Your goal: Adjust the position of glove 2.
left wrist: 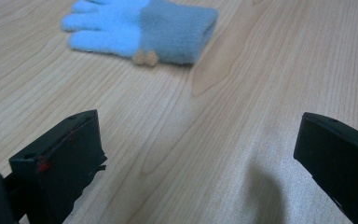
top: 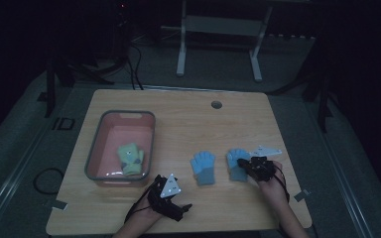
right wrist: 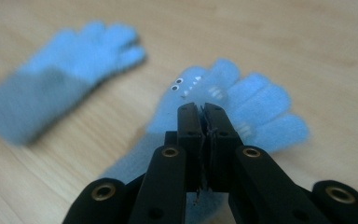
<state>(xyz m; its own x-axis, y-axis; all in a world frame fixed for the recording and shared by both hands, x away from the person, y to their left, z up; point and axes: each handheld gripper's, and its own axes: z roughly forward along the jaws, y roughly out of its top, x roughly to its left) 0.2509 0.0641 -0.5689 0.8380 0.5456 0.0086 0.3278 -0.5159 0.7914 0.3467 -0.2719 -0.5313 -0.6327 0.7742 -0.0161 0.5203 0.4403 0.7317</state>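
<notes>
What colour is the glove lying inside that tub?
Pale yellow-green glove, with a darker patch, lying in the pink tub. It shows best in the high view.

The table (top: 178,114) is viewed from above and from the person's side, looking forward and down. The left gripper view is taken low over the wood, facing a blue glove (left wrist: 142,30) at twelve o'clock. The right gripper view is set closer (just above its glove (right wrist: 242,107)). Both gloves are shared with the high view.

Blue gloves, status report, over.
Right tongs shut over the right blue glove. Left tongs open, holding nothing. Left blue glove lies apart. Nothing in the way.
</notes>
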